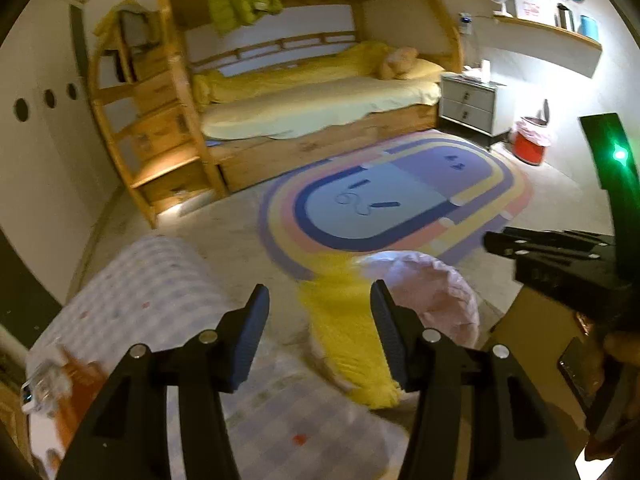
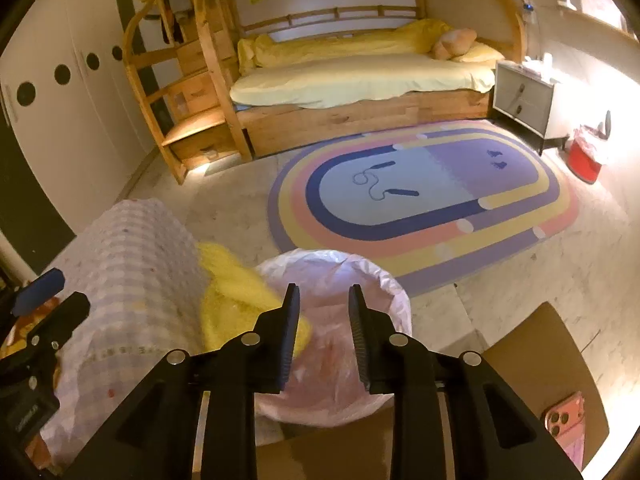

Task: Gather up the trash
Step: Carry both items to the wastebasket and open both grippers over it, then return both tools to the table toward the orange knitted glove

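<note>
Near, centre: round bin (image 2: 332, 320) lined with crinkly pink plastic film, fuzzy yellow cloth (image 2: 240, 300) draped at its left rim (blurred, perhaps falling). Left gripper (image 1: 320, 332) released, right gripper (image 2: 324, 332) parted, both empty. Left: checked soft roll (image 2: 132, 280). Far: smooth oval rug (image 2: 424, 196), open floor.

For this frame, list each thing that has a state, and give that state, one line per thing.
Left tongs: open, nothing gripped, a yellow fuzzy cloth lies beyond the gap.
Right tongs: open, empty, above the bin.
Near waste bin with pink plastic liner: uncovered, liner over the rim.
Red waste bin by the nightstand: lid up, pink liner in.
Grey two-drawer nightstand: drawers shut.
Pink smartphone: lying back up on the brown tabletop.
</note>
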Motion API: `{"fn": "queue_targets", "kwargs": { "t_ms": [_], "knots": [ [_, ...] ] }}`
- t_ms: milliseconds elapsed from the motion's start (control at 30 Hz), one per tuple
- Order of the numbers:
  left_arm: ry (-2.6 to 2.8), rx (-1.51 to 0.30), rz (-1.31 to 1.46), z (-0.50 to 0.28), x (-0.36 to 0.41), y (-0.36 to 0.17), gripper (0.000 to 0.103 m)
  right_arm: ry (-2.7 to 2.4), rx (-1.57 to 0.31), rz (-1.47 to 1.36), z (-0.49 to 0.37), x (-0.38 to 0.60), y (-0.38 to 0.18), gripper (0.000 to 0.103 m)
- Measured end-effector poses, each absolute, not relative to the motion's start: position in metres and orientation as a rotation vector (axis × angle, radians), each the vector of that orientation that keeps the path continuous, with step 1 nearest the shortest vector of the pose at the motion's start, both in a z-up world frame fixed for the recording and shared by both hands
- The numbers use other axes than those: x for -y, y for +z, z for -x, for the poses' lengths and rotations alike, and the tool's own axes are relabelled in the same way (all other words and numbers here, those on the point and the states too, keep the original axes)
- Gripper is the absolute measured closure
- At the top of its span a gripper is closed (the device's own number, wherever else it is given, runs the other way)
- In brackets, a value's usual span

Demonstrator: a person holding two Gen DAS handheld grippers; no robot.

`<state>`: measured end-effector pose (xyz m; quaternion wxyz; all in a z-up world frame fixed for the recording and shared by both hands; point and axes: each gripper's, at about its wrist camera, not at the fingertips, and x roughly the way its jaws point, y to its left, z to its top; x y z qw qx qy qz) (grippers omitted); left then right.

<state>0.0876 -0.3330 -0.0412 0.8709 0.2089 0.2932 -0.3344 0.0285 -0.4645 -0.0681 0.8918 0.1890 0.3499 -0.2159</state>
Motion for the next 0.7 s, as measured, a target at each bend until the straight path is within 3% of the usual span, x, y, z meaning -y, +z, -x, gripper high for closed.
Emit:
{"fn": "queue_targets", "kwargs": {
  "t_ms": [500, 700],
  "knots": [
    [-0.555, -0.652, -0.315, -0.049, 0.193, -0.007, 0.051, -0.253, -0.651, -0.264, 0.008, 0.358, 0.004, 0.076],
    [-0.467, -0.674, -0.253, -0.040, 0.132, -0.005, 0.047, -0.129, -0.661, -0.224, -0.004, 0.311, 0.012, 0.073]
  ]
}}
